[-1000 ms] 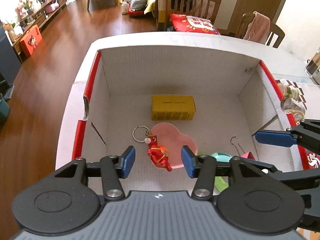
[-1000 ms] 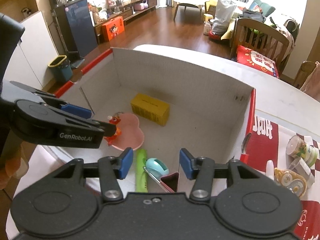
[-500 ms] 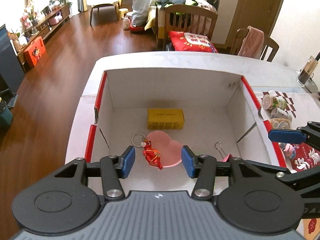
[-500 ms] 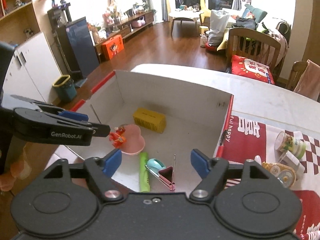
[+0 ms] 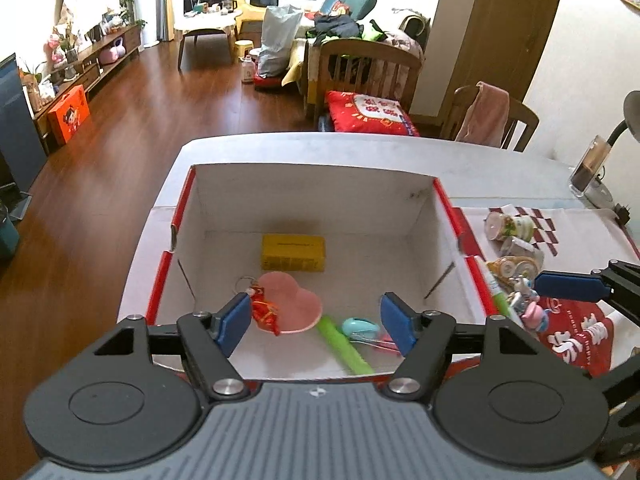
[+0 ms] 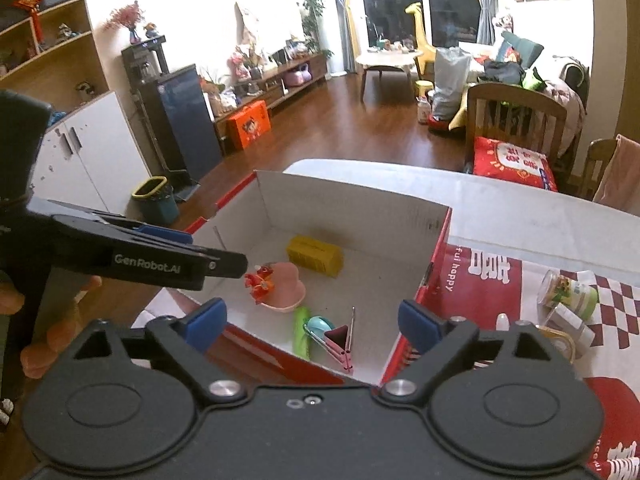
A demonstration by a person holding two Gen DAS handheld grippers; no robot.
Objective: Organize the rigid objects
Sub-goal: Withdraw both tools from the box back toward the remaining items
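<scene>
A: What is shown in the left wrist view?

B: The left gripper [image 5: 318,322] is held above the near edge of a cardboard box [image 5: 312,196] that stands on the white surface [image 5: 500,164]. Its fingers have just been opening and are spread apart, with nothing pressed between them. On the box floor a yellow box [image 5: 293,253] is seen near the far wall; in front of it a pink heart-shaped dish [image 5: 290,304] is laid, with a red keychain figure [image 5: 264,311] resting on its left edge. A green tube [image 5: 345,346], a teal clip [image 5: 359,326] and a pink clip [image 5: 386,340] are grouped at the near wall. Outside the box, on a red cloth [image 5: 568,332] to the right, small jars [image 5: 510,226] and trinkets are scattered, and one blue finger [image 5: 570,286] of the other gripper is seen above them.

A: And in the right wrist view?

B: The right gripper [image 6: 312,320] is held over the near corner of the same box. Its fingers have also just been opening, are set wide and grip nothing. The same items are seen inside the box.
</scene>
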